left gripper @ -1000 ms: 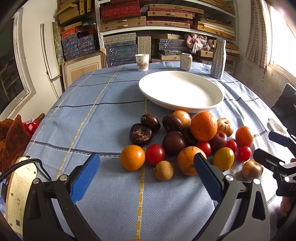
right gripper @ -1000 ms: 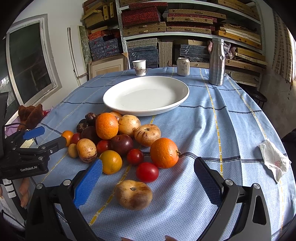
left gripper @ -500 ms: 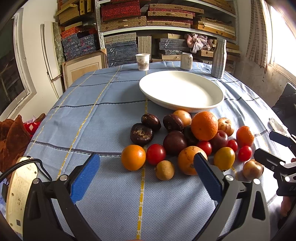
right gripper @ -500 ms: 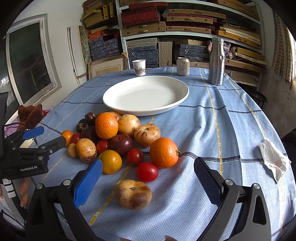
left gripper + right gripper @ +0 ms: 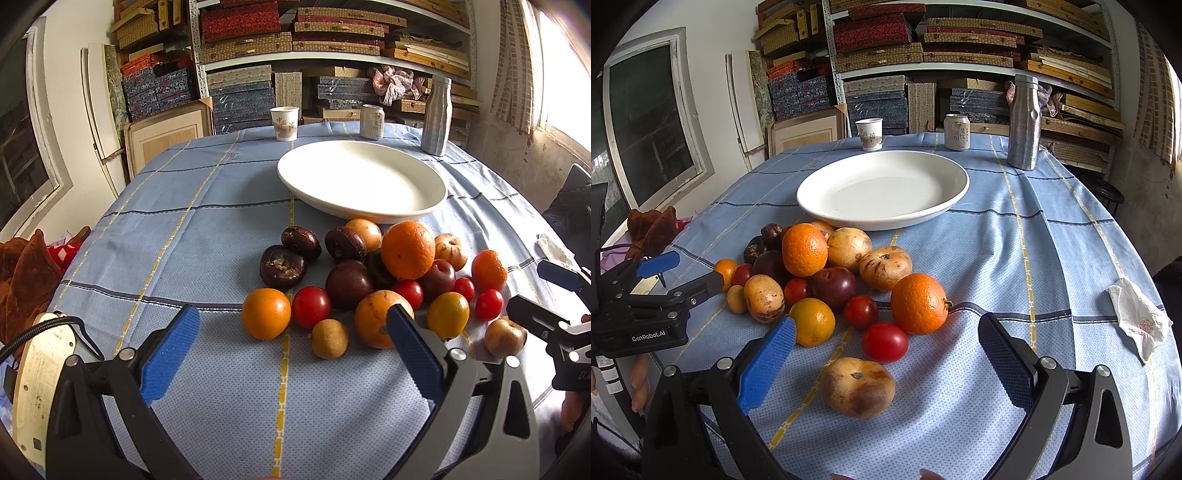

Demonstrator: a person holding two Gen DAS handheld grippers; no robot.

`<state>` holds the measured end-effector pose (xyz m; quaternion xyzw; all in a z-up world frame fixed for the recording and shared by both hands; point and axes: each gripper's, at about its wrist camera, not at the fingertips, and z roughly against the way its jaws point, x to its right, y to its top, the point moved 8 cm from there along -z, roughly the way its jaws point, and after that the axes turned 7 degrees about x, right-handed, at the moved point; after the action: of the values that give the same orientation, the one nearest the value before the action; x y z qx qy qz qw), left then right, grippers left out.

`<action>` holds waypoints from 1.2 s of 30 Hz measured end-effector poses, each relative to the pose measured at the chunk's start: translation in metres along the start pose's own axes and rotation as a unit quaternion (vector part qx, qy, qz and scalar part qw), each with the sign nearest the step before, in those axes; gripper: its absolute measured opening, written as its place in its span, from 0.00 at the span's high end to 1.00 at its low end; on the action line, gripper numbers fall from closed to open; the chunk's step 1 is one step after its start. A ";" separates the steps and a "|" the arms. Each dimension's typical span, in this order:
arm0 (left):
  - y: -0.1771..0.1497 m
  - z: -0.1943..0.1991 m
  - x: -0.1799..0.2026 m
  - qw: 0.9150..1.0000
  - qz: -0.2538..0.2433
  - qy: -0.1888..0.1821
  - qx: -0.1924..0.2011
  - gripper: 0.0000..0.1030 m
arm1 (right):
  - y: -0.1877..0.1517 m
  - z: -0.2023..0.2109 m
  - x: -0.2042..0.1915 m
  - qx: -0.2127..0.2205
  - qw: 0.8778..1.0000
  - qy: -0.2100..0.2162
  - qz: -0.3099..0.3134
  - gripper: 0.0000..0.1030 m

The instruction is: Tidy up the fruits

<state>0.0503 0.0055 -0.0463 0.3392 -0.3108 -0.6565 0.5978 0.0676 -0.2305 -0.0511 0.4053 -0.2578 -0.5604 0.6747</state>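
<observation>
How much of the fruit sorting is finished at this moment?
Nothing looks done: the white plate holds no fruit. Nothing is in hand: the left tongs and right tongs are both open. Everything is left: the whole fruit pile sits on the blue tablecloth, in front of the plate.

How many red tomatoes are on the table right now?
4 red tomatoes: one right of the front-left orange, one mid-pile, two at the pile's right side. More may be hidden beneath larger fruit.
</observation>
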 end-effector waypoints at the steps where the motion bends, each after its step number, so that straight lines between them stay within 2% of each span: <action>1: 0.000 0.000 0.000 1.000 0.000 0.000 0.000 0.04 | 0.000 0.000 0.000 -0.001 1.000 0.000 0.000 0.03; 25: -0.001 -0.001 0.001 1.000 -0.002 -0.001 -0.001 0.04 | 0.000 0.000 -0.001 0.000 1.000 0.000 -0.001 0.03; 29: -0.002 -0.003 0.003 1.000 -0.002 -0.008 -0.005 0.04 | -0.001 0.001 -0.003 0.000 1.000 0.013 -0.004 0.03; 32: -0.007 -0.005 0.009 0.999 -0.007 -0.035 -0.018 0.04 | -0.003 0.000 -0.003 -0.008 1.000 0.018 -0.008 0.03; 36: -0.010 -0.003 0.006 0.999 -0.004 -0.034 -0.018 0.04 | -0.004 -0.001 -0.001 -0.013 1.000 0.019 -0.014 0.03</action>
<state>0.0464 0.0007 -0.0562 0.3071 -0.3174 -0.6754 0.5906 0.0658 -0.2293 -0.0551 0.4111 -0.2318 -0.5649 0.6768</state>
